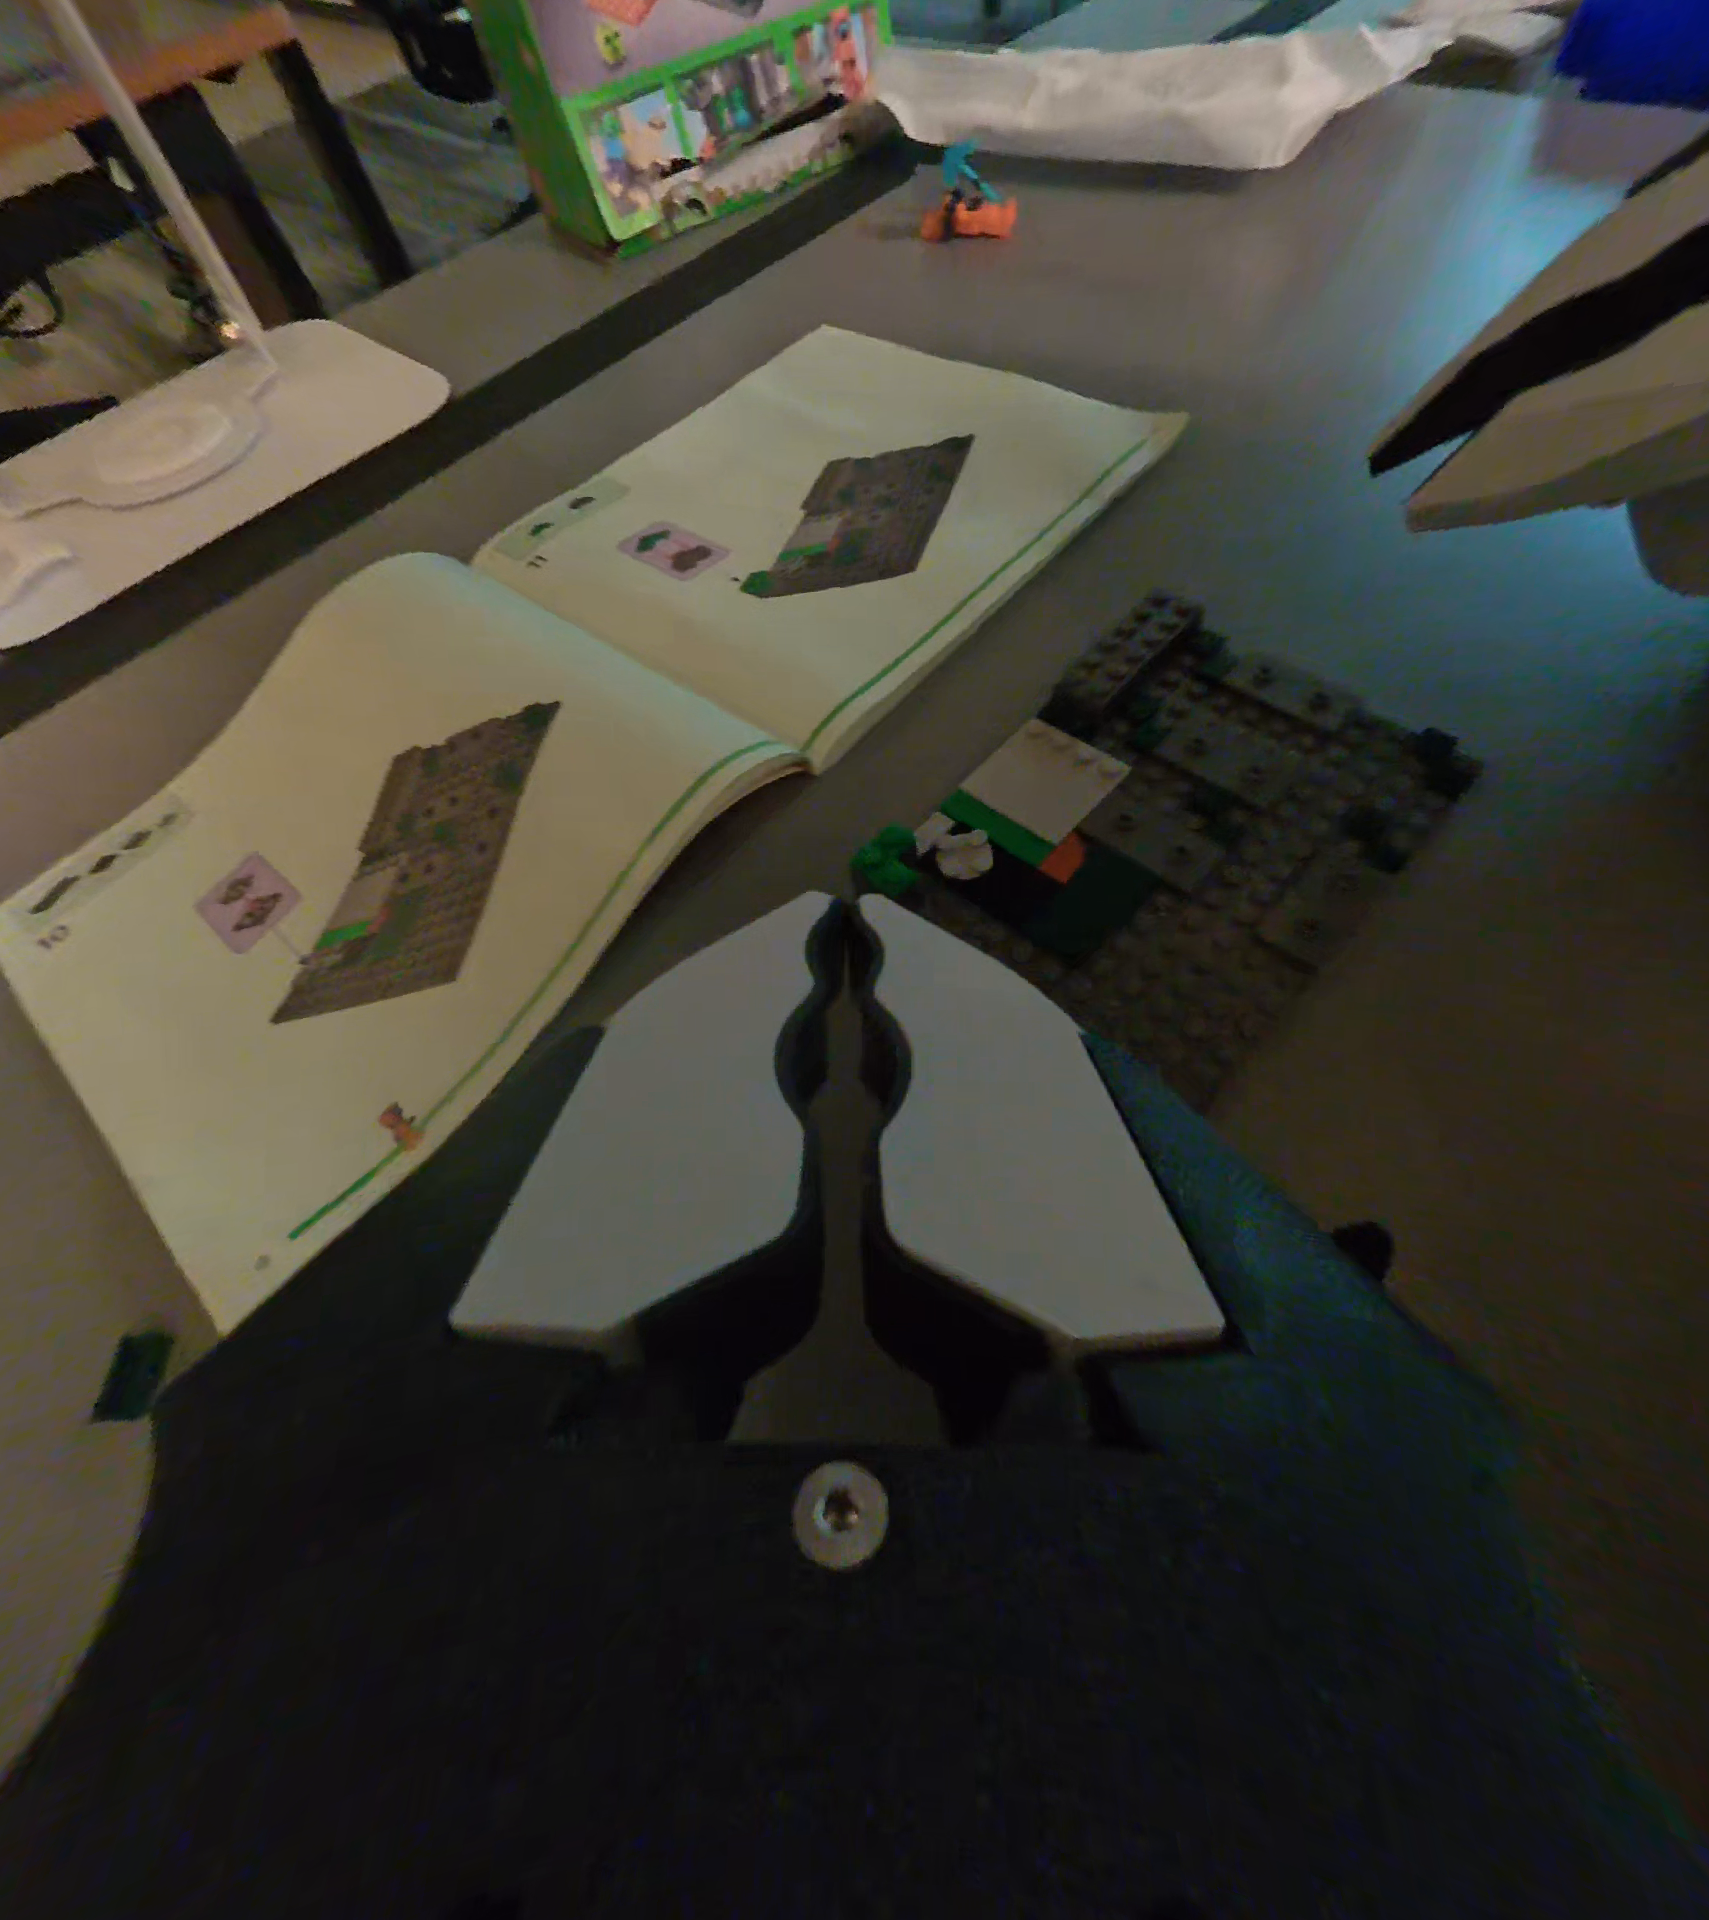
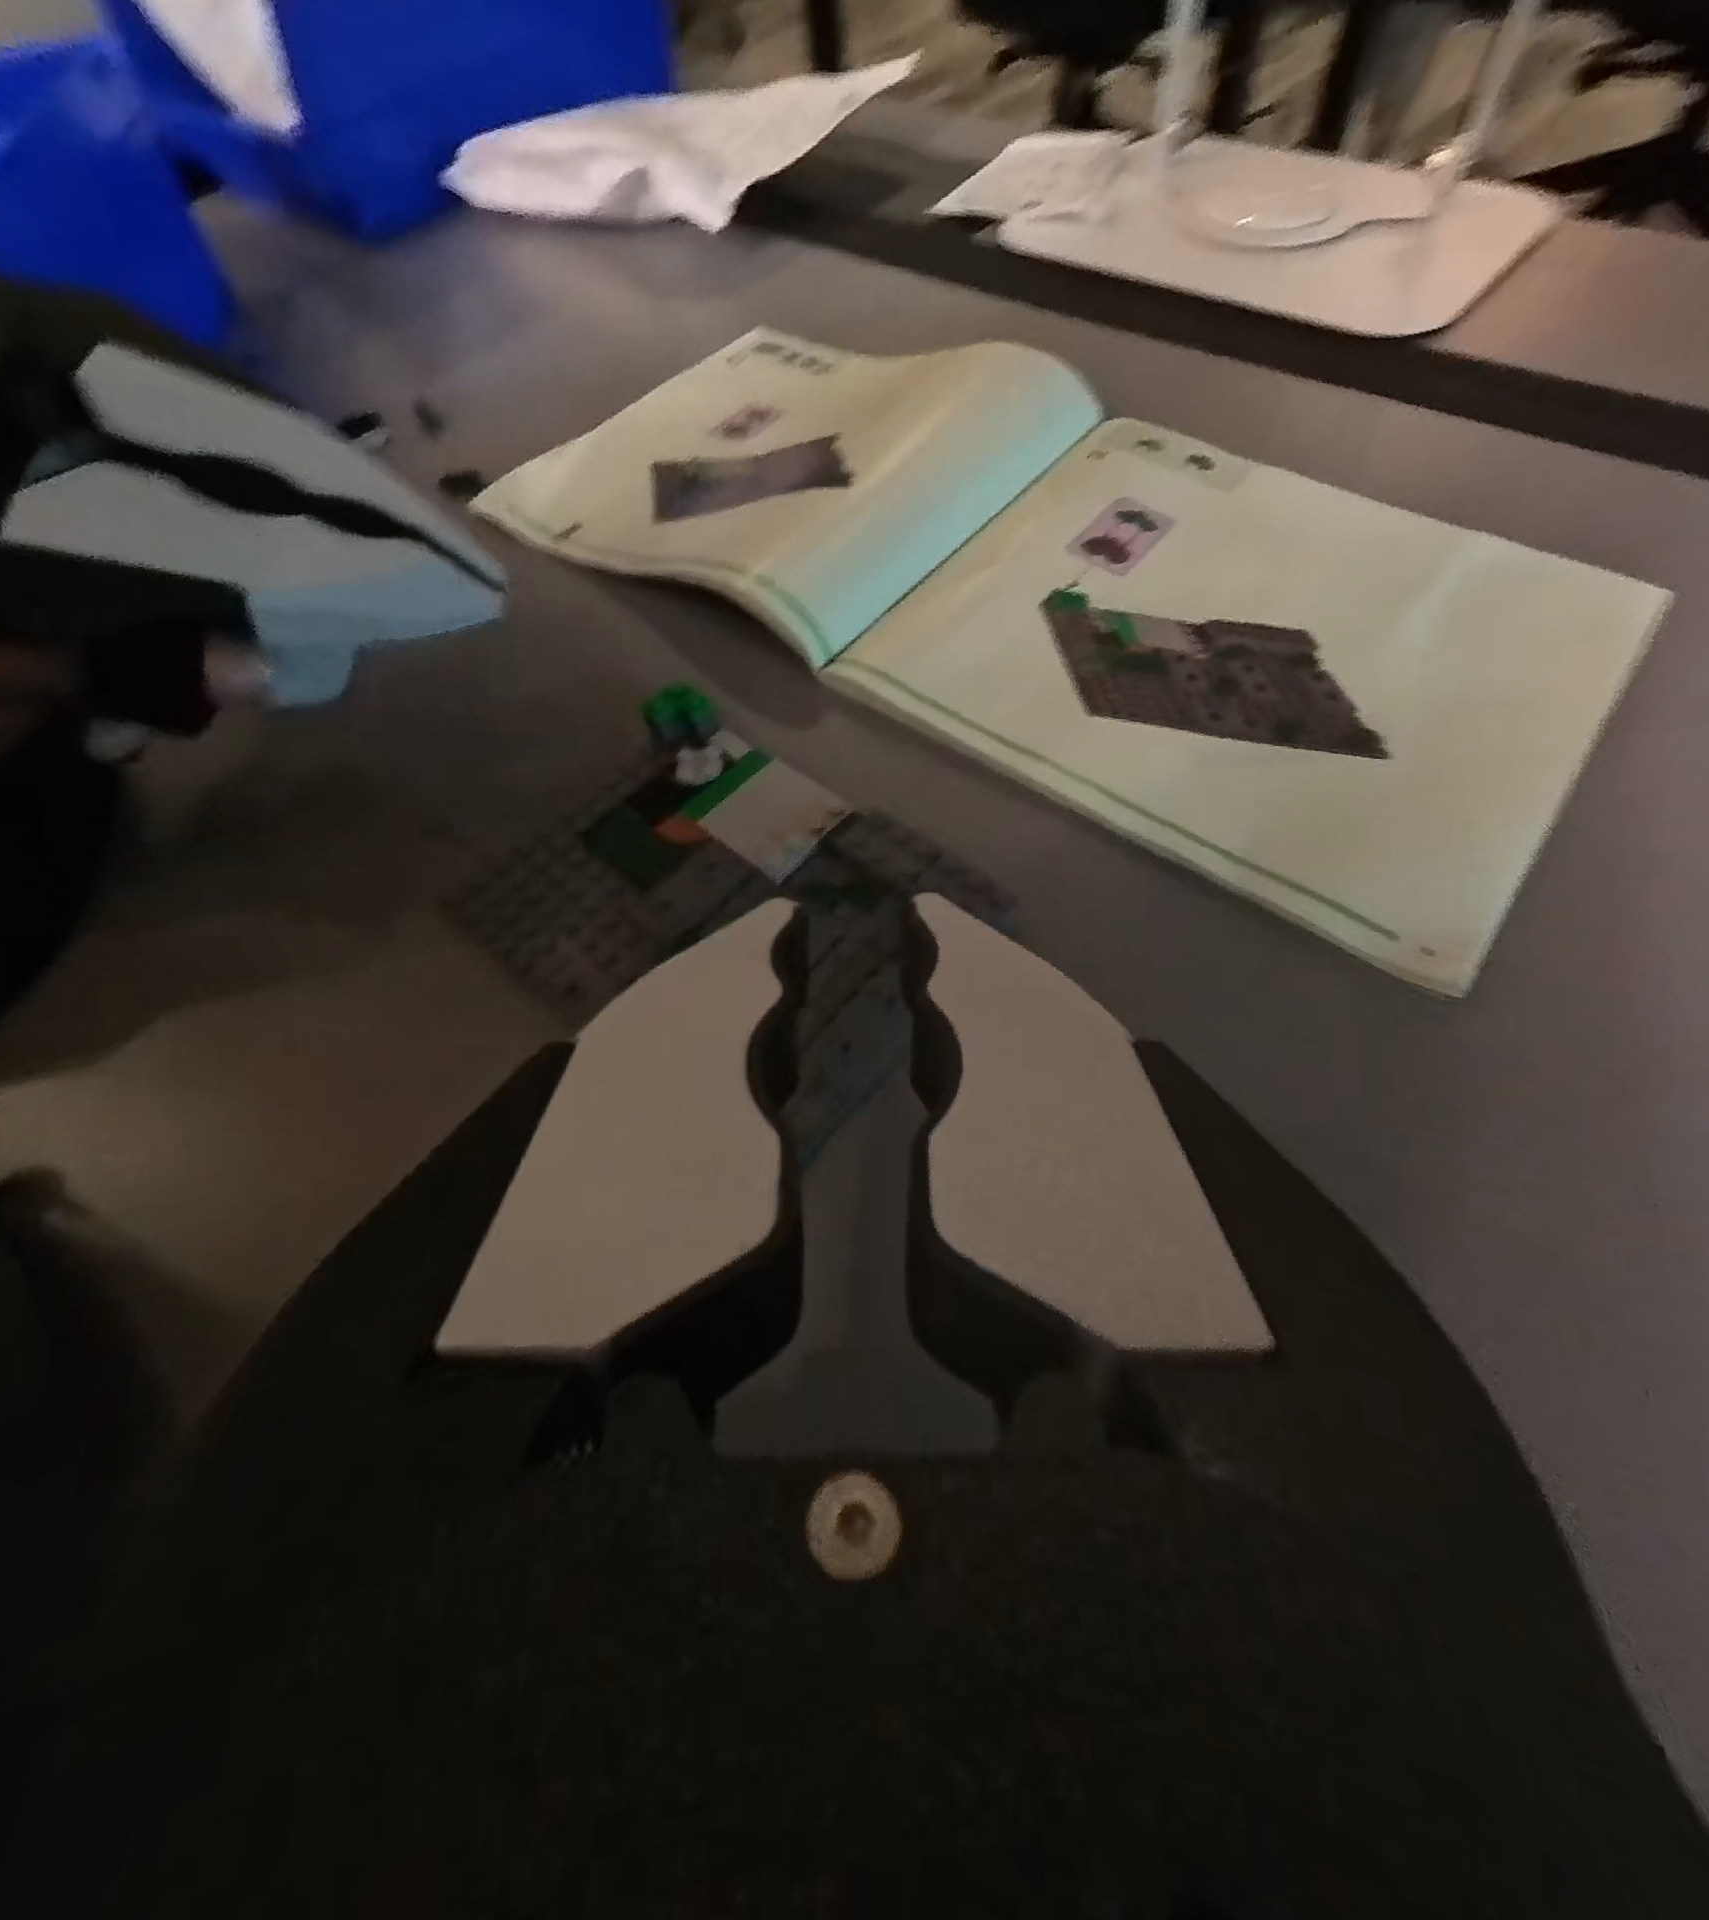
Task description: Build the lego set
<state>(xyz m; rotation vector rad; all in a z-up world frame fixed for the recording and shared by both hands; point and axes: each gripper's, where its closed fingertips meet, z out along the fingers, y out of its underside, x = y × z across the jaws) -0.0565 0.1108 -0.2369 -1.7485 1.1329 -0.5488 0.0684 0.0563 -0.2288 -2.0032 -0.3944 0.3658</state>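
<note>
Two grippers hang over a grey table, both above the half-built lego base [image 1: 1234, 821], a dark studded plate lying flat just beside the open instruction booklet [image 1: 559, 790]. Neither carries a brick. The left gripper [image 1: 850, 906] has its tips pressed together with nothing between them, just short of the base's near corner, where a small green piece [image 1: 886, 857] and a white piece [image 1: 959, 847] sit. The right gripper [image 2: 855, 909] hovers above the opposite side of the plate with its fingers a little apart; studs show through the gap.

My guess is that the step in hand is checking the page before fetching the next part. To do it well, I would match the green corner in the drawing to the real corner first, then pick the brick by its sides so the studs stay free, and steady the plate with the other tool while pressing down.

Only the left wrist view shows the green set box [image 1: 694, 114], an orange and teal bit [image 1: 969, 213] near it and a dark loose piece [image 1: 133, 1374] by the booklet's near corner. The right wrist view, though blurred, alone shows small dark parts [image 2: 403, 426] scattered beyond the booklet and a blue bin [image 2: 50, 177]
</note>
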